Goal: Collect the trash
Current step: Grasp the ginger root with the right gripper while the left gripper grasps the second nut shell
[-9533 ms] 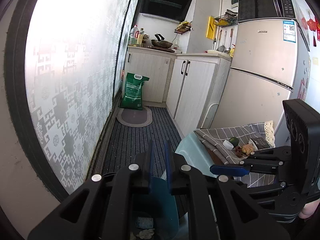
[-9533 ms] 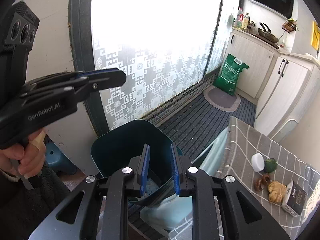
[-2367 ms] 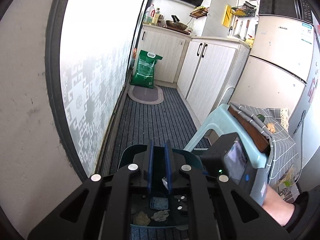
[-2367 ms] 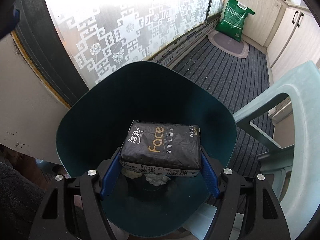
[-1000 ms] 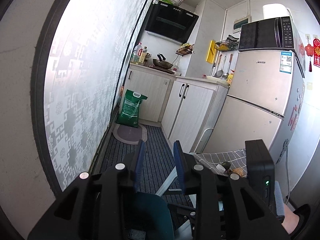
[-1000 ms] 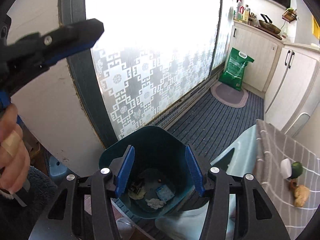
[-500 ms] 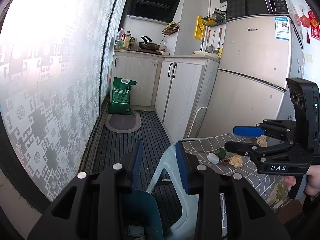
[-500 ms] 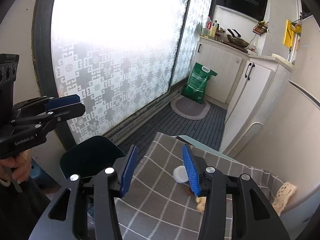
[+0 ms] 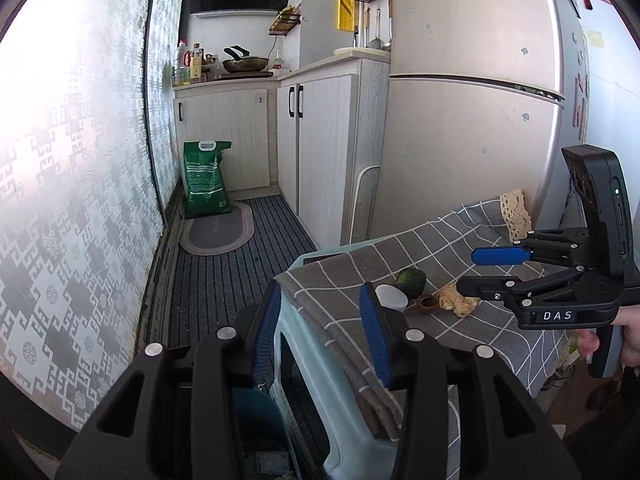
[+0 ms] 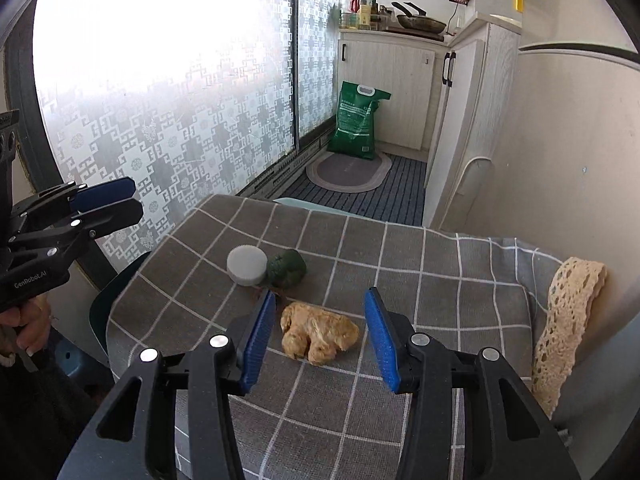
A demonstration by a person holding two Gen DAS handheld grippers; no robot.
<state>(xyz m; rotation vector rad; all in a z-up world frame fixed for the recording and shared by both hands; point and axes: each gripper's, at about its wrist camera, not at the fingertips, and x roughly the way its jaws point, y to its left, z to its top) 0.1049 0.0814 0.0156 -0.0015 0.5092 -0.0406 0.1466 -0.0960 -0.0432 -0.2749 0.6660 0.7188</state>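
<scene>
Trash sits in a small cluster on the grey checked cloth (image 10: 400, 264) over the pale blue plastic stool (image 9: 304, 364): a crumpled tan lump (image 10: 318, 336), a dark green wad (image 10: 287, 268), a round white plastic cap (image 10: 247, 266) touching the wad, and a small brown shell-like piece (image 9: 426, 304) by them. Right tool (image 10: 320, 336) hovers over the cloth with jaws apart and empty; the tan lump lies on the cloth just ahead, framed between the blue pads (image 10: 380, 340), neither pad touching. Likely the next pick, since it is nearest and lined up. Left tool (image 9: 320, 324) is off the stool's edge, jaws opening, nothing between them; the white cap sits just past its right pad. Probably spreading to take the cap or the wad. Dark teal plastic bin (image 10: 116, 292) stands on the floor beside the stool, partly hidden under the cloth edge, kept close so drops are short. Green sack (image 10: 356, 120) by the cabinets is well apart, not part of this. Risk: cap and wad touch, so one grab may nudge the other.
</scene>
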